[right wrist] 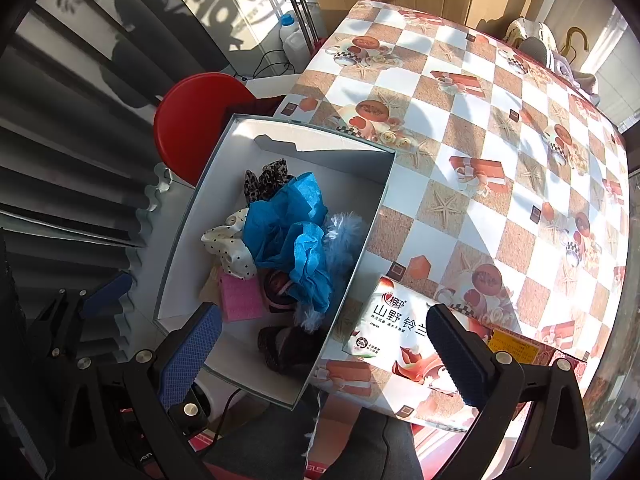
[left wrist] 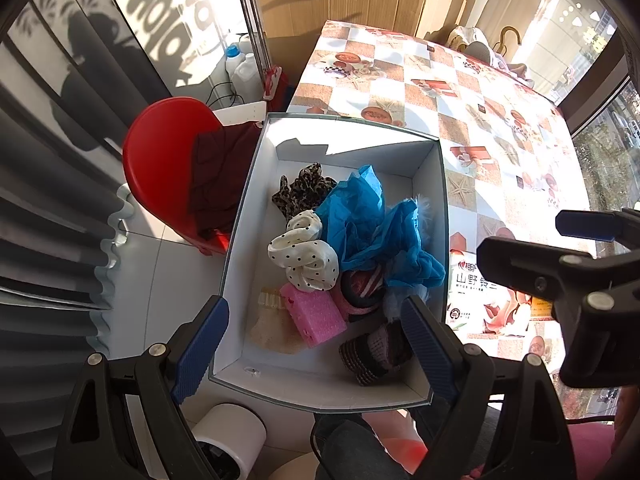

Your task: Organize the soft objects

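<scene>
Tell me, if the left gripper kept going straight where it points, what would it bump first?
Probably the pink sponge in the white box, lying between the open jaws' line; depth is hard to judge.

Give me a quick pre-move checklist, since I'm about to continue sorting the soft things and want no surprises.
1. Left claw open and empty: ok.
2. Right claw open and empty: ok.
3. Soft items inside the white box, including blue fabric, polka-dot scrunchie, pink sponge: ok.
4. Box fully supported by the table: not ok, it overhangs the edge.
5. Soft items left outside the box: cannot tell.
6. Tissue pack apart from the claws: ok.
</scene>
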`<action>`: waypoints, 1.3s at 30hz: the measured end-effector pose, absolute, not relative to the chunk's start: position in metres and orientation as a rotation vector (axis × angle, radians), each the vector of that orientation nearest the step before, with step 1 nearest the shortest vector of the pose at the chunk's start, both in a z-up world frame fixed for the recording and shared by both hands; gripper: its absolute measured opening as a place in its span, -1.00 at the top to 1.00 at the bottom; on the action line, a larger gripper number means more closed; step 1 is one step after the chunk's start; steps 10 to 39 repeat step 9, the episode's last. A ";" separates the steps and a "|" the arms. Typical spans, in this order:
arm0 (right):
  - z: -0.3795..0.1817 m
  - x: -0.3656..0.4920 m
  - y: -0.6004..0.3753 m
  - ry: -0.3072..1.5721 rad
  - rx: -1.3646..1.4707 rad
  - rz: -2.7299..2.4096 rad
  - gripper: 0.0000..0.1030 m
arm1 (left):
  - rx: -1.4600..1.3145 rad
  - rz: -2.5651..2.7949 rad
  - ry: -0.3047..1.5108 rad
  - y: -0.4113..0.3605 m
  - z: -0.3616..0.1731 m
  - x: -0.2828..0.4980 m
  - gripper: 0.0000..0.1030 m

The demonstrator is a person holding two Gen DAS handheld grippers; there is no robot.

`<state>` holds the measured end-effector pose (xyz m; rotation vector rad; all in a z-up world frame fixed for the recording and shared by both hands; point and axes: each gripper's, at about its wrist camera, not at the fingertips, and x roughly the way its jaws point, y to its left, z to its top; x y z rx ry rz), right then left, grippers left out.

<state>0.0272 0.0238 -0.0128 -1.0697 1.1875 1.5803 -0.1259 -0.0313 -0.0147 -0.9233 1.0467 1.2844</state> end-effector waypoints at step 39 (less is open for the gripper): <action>-0.013 0.028 0.022 1.189 -1.068 1.581 -1.00 | -0.915 1.290 0.964 -0.036 -0.006 -0.132 -0.75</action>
